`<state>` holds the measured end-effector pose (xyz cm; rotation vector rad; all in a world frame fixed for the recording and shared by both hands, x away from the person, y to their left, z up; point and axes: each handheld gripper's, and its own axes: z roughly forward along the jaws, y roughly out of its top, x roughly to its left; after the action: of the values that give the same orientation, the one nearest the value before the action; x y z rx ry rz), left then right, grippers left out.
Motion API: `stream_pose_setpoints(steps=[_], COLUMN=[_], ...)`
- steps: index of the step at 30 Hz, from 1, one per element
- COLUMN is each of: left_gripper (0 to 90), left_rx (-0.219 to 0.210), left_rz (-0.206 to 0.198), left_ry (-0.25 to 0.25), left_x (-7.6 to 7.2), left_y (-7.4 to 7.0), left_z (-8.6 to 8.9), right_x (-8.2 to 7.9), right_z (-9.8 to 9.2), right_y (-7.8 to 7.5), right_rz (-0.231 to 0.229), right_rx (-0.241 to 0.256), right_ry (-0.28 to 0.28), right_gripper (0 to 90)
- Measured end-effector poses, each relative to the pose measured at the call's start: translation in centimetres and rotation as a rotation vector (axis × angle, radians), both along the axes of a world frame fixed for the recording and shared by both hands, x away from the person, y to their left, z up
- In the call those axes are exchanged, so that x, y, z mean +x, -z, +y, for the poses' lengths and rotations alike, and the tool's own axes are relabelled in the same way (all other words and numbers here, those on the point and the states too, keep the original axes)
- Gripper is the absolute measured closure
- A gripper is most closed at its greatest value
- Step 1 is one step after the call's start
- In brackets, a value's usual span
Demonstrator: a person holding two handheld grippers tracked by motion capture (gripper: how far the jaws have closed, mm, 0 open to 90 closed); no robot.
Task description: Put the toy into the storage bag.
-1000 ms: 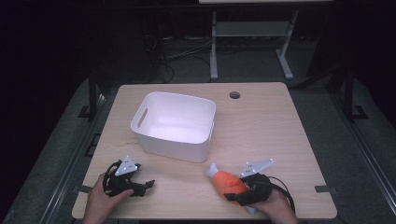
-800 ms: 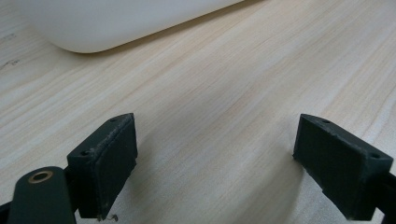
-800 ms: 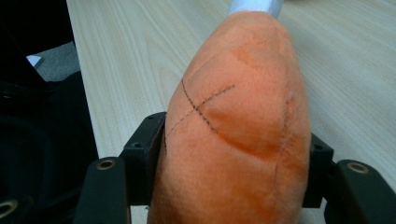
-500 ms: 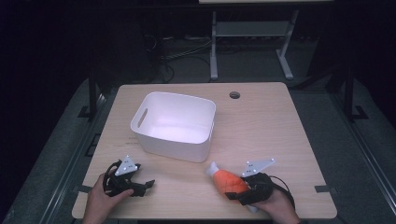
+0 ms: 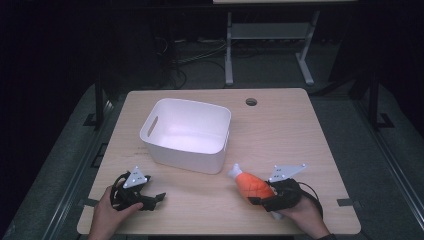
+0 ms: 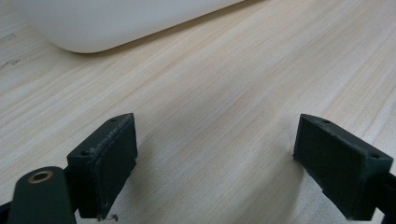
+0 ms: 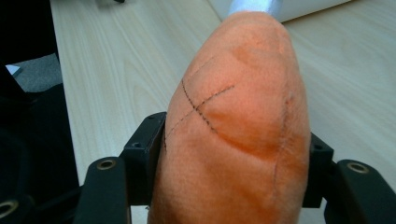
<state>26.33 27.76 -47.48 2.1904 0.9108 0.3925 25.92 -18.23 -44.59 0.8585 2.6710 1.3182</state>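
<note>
An orange plush drumstick with a white bone end lies near the table's front right, just in front of the white bin. My right gripper is shut on its fat end; in the right gripper view the orange plush drumstick bulges between both jaws. My left gripper rests at the front left, open, with bare wood between its jaws. In the left gripper view the left gripper faces the bin's rounded lower corner.
The wooden table has a round cable hole at its back right. A metal stand and cables sit on the dark floor behind the table. Open wood lies between the two grippers.
</note>
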Motion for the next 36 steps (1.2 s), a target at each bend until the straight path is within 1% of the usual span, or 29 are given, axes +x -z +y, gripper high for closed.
stream_pose_setpoints(steps=[5, 8, 11, 13, 16, 18, 23, 26, 28, 35, 36], left_gripper=[12.6, 12.6, 12.6, 12.6, 12.6, 12.6, 12.6, 12.7, 12.6, 12.6, 12.6], left_rx=[0.000, 0.000, 0.000, 0.000, 0.000, 0.000, 0.000, 0.000, 0.001, -0.001, -0.001], left_rz=[0.000, 0.000, 0.000, 0.000, 0.000, 0.000, 0.000, 0.000, 0.001, 0.002, 0.002], left_ry=[0.000, 0.000, 0.000, 0.000, 0.000, 0.000, 0.000, 0.000, 0.000, -0.001, -0.001], left_x=[0.0, 0.0, 0.0, 0.0, 0.0, 0.0, 0.0, 0.0, 0.0, 0.0, 0.0], left_y=[0.0, 0.0, 0.0, 0.0, 0.0, 0.0, 0.0, 0.0, 0.0, 0.0, 0.0], left_z=[0.0, 0.0, 0.0, 0.0, 0.0, 0.0, 0.0, 0.0, 0.0, 0.0, 0.0], right_x=[0.5, 0.7, 0.9, 1.2, 1.3, 1.5, 1.9, 2.1, 2.2, 2.6, 2.6], right_z=[-0.5, -0.6, -0.6, -0.6, -0.7, -0.8, -0.9, -0.9, -1.0, -1.0, -1.1], right_y=[-0.4, -0.4, -0.6, -1.0, -1.3, -1.5, -2.0, -2.4, -2.6, -3.5, -3.6], right_rz=[-0.016, -0.019, -0.030, -0.042, -0.045, -0.053, -0.066, -0.083, -0.081, -0.099, -0.103], right_rx=[-0.007, 0.003, -0.010, -0.001, -0.001, 0.011, 0.017, 0.020, 0.024, 0.026, 0.032], right_ry=[0.000, -0.011, -0.018, -0.023, -0.025, -0.029, -0.039, -0.050, -0.049, -0.064, -0.065], right_gripper=[38.6, 38.6, 38.6, 38.5, 38.6, 38.6, 38.5, 38.5, 38.5, 38.5, 38.5])
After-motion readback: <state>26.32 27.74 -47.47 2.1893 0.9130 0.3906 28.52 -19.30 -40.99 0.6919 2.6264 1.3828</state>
